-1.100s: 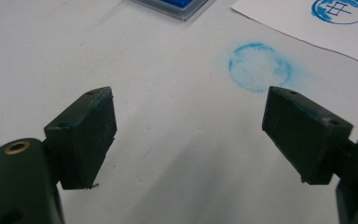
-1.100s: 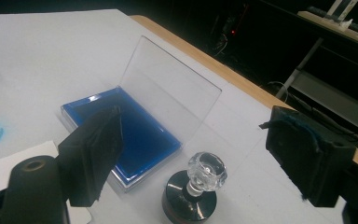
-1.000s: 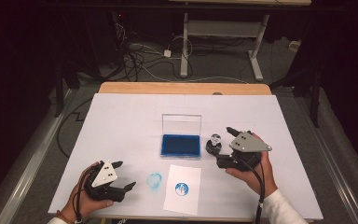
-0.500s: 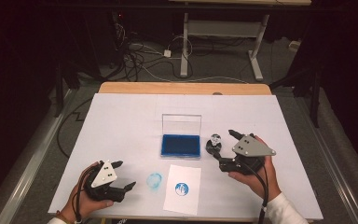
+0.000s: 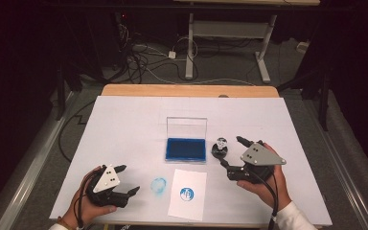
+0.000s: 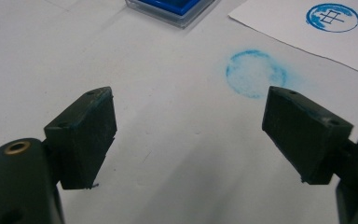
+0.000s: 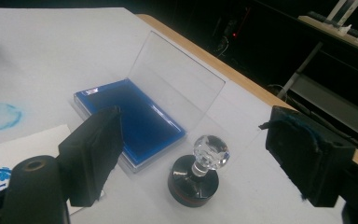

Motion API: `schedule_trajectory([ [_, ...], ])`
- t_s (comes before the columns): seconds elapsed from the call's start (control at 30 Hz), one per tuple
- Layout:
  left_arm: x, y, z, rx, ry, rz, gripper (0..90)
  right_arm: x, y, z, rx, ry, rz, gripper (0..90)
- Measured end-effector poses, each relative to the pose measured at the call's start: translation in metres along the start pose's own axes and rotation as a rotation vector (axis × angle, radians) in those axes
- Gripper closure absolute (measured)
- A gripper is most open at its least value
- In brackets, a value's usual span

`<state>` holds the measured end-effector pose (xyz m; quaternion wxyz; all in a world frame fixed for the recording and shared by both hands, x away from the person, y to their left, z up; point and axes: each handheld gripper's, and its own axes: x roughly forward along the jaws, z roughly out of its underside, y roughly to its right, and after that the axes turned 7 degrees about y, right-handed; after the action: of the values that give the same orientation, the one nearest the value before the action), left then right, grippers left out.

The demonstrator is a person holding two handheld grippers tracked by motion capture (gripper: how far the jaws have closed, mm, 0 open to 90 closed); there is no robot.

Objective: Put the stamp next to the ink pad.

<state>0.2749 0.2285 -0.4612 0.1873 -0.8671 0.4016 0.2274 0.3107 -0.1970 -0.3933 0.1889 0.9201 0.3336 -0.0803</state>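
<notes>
Dark room behind, cables and desk legs on the floor; we're working on a white table with a wood strip along its far edge.

Stamp stands upright on the table, just right of the ink pad, clear knob on top, black base. In the right gripper view the stamp sits between our two jaws but clear of both, nothing touching. Pad lid is open, standing up at the back. Paper with a blue round print lies near the front edge, below the pad. Blue smudge on the bare table just left of the paper.

Right gripper: jaws wide apart, empty, near the stamp on its right side. Left gripper: jaws wide apart, empty, low over the table at front left, smudge just ahead of its jaws.

Versus half a second ago: we've eased the right gripper slightly toward the stamp. Left gripper, stamp, pad and paper unchanged.
</notes>
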Motion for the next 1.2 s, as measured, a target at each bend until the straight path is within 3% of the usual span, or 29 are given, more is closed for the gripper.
schedule_trajectory([
  [0.7,0.002,0.001,0.0,0.005,-0.008,-0.006,17.1,-0.017,-0.005,0.019,-0.023,0.001,0.013,19.1],
  [1.2,0.001,0.001,-0.001,0.009,-0.008,-0.018,17.0,-0.027,-0.008,0.038,-0.013,-0.036,0.02,18.7],
])
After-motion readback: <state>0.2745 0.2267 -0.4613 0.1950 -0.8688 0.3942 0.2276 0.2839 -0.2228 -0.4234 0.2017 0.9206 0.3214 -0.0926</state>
